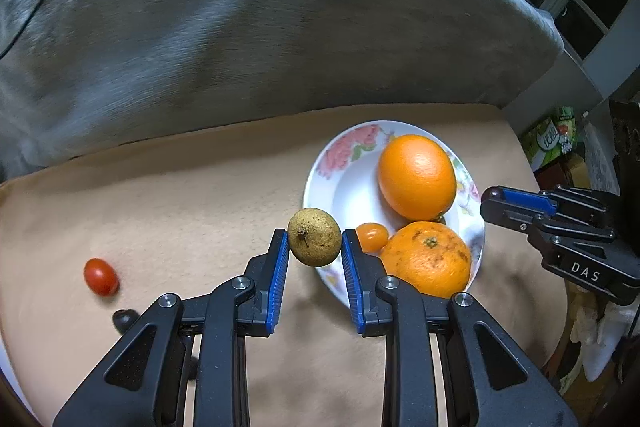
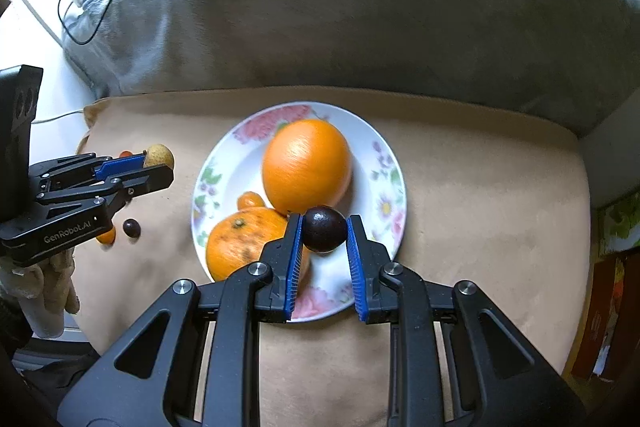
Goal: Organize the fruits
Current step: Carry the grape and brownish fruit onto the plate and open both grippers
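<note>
Longan (image 1: 314, 237) fills the left hand-held gripper (image 1: 314, 247); right hand-held gripper (image 2: 323, 239) clamps a dark fruit (image 2: 325, 229).

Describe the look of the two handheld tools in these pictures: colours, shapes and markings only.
The left tool and the right tool look alike: matte black angular linkage arms with silver round pivot bolts and ribbed blue finger pads. Seen from the side, the left body reads "GenRobot.AI" in white; the right body reads "DAS". A light-coloured glove shows under the left one.
</note>
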### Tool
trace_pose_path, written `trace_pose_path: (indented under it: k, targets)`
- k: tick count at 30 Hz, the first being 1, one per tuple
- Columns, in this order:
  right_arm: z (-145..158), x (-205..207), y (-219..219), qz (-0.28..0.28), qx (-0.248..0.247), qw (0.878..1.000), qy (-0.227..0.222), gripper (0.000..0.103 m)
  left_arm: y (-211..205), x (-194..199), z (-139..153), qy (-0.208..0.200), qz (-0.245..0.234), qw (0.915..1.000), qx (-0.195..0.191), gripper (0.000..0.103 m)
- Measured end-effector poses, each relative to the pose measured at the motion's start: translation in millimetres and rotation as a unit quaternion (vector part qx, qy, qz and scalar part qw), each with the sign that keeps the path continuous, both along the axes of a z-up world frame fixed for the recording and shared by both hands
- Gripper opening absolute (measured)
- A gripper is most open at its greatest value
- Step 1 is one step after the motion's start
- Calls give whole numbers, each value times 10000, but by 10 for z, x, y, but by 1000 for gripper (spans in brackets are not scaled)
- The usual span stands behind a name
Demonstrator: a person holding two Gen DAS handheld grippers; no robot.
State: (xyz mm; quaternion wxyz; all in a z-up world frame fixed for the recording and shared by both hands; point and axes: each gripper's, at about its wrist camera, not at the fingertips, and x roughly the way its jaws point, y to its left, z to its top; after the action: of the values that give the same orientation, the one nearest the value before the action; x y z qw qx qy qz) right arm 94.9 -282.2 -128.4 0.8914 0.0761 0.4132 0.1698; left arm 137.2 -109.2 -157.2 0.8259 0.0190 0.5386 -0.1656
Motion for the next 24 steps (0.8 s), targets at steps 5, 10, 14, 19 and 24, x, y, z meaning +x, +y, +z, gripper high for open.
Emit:
trace_pose_path:
  k: [5, 10, 14, 19, 24]
  targets:
    - [-48, 19, -44, -10, 20, 10000, 46, 23, -104, 47, -31, 33, -75, 10000, 14, 25]
    - [-64, 27, -69, -17, 39, 10000, 67, 23, -170, 70, -40, 56, -127, 9999, 18, 25]
    - [-68, 42, -64, -15, 22, 10000, 62, 23, -225, 86, -45, 59, -166, 9998, 29, 25]
    - [-72, 27, -100, -37, 59, 10000, 48, 23, -240, 98, -59, 89, -172, 9998, 35, 26]
    - [-80, 28, -104, -4, 30, 10000, 53, 23, -241, 102, -65, 109, -149, 9998, 56, 26]
